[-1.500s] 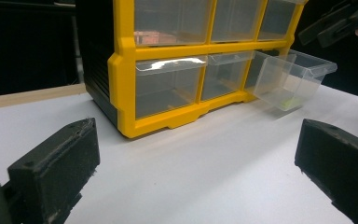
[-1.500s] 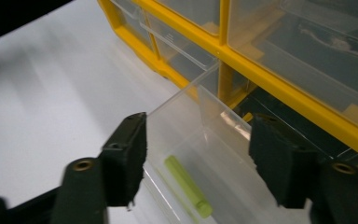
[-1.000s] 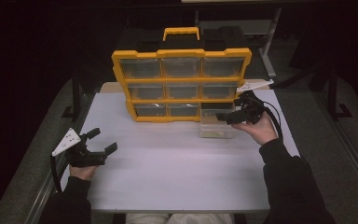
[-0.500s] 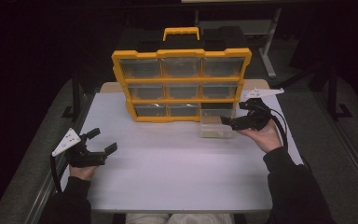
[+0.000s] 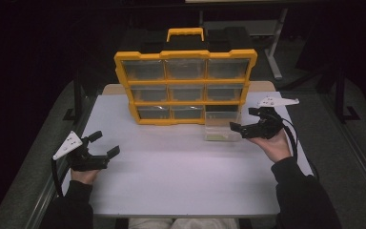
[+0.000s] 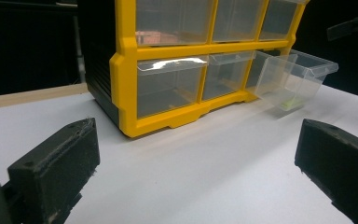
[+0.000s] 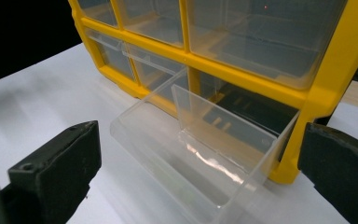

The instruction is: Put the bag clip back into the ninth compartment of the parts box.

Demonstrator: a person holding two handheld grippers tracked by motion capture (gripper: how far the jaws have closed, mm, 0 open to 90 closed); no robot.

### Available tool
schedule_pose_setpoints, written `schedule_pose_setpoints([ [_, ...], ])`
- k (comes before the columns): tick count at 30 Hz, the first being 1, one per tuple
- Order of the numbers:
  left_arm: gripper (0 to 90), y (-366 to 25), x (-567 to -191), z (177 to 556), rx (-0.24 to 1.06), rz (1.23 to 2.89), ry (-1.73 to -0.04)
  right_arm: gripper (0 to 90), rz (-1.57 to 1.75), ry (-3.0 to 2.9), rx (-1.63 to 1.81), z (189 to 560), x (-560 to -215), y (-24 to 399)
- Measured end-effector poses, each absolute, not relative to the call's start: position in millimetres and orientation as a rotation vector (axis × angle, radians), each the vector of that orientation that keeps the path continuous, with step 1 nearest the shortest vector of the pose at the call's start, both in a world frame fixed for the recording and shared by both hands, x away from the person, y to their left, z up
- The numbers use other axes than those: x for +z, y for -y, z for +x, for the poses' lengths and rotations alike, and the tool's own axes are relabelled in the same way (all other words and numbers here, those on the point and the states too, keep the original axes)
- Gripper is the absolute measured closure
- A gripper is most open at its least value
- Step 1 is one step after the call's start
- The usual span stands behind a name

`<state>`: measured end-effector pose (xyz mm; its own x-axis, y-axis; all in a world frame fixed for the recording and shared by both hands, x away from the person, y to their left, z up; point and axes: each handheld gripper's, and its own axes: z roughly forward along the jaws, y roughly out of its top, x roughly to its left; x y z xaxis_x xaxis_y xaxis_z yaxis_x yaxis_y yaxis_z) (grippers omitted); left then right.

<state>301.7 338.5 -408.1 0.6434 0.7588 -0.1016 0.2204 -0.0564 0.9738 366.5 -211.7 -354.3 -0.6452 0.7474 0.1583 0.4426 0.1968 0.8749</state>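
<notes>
The clear drawer [image 5: 222, 128] sits pulled out of the yellow organizer's [image 5: 186, 87] lower right slot, resting on the tabletop [image 5: 171, 176]. The right gripper [image 5: 244, 125] waits just beside it, jaws apart, probably ready to grasp. The left gripper [image 5: 106, 144] idles near-left, jaws apart.

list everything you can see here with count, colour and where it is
organizer cabinet: 1, yellow frame with black back and yellow handle, upright at the far middle of the table
closed drawers: 8, clear, in the cabinet's slots
pulled-out drawer: 1, clear, out of the bottom right slot, on the table in front of it; a small yellow-green thing shows inside
table: 1, white top with a wooden far edge
left tongs: 1, black with a grey plate, jaws apart, near left of the table
right tongs: 1, black with a grey plate, jaws apart, beside the pulled-out drawer
hands: 2, dark sleeves
</notes>
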Motion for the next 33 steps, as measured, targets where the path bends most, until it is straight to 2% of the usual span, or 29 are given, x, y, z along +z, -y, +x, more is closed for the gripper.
schedule_pose_setpoints([
  [33,0.0,-339,-408,302,0.538,1.610,-0.828,0.0,1.169,-2.014,1.402,318,-402,223],
])
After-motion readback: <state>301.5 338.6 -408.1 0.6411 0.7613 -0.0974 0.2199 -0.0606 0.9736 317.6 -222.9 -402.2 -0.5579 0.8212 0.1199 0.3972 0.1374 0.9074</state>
